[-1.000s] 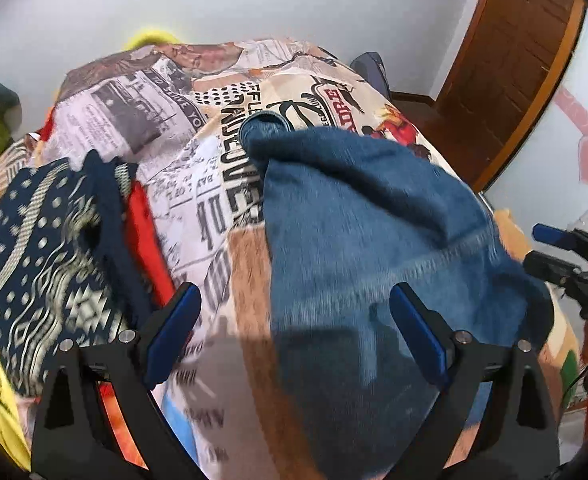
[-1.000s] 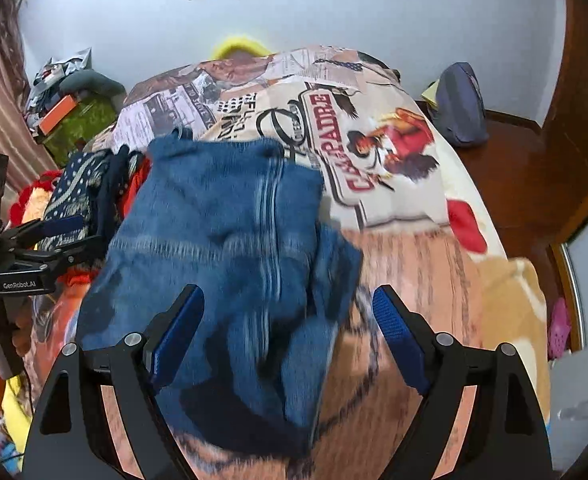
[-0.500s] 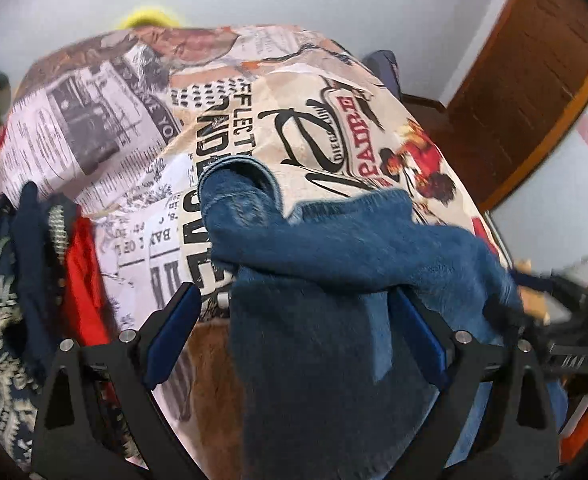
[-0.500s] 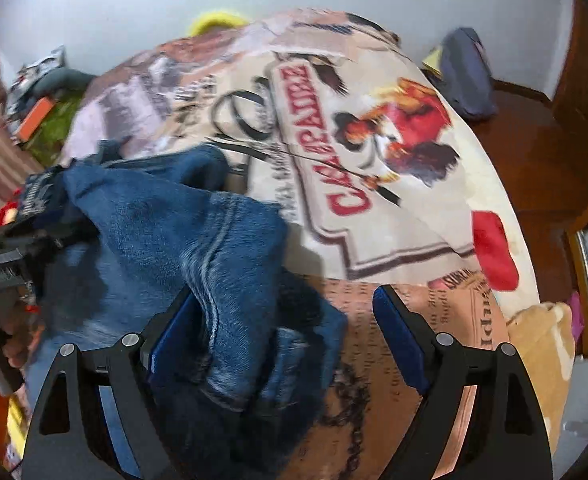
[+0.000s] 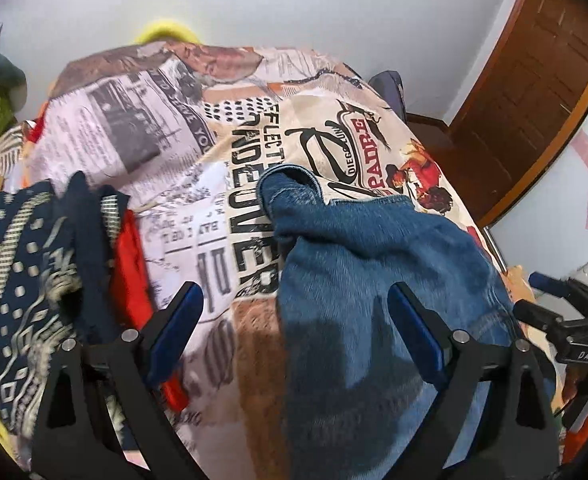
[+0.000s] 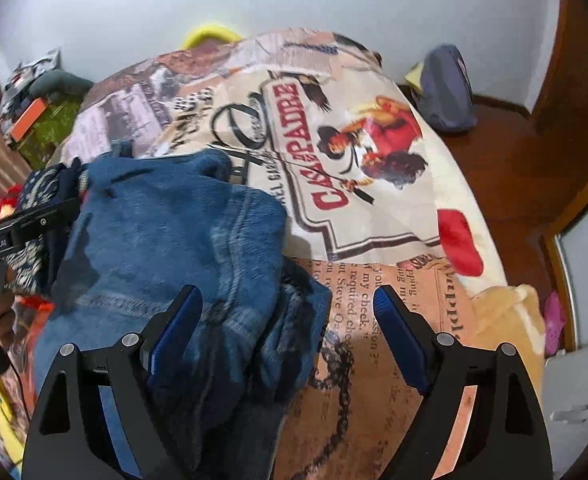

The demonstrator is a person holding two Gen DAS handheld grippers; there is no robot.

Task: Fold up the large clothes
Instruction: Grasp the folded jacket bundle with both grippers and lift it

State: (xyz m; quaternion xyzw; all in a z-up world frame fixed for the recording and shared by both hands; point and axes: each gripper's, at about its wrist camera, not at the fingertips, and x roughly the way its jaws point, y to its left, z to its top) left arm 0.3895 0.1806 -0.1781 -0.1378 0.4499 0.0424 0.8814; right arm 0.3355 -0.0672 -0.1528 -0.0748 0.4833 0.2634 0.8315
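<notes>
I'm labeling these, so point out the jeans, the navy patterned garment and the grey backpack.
jeans (image 5: pixel 374 280): left wrist view, upper folded panel.
navy patterned garment (image 5: pixel 18 280): left wrist view, patterned front.
grey backpack (image 6: pixel 448 88): right wrist view, its side.

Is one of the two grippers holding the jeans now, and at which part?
Nothing is held. The left gripper and right gripper are both open above the jeans, which lie on the bed.

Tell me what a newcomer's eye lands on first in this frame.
The blue jeans, bunched on the near part of the bed, come first. Under them spreads a loud newsprint bedspread with a red cowboy print. Both grippers, left and right, hang open over the jeans, holding nothing.
</notes>
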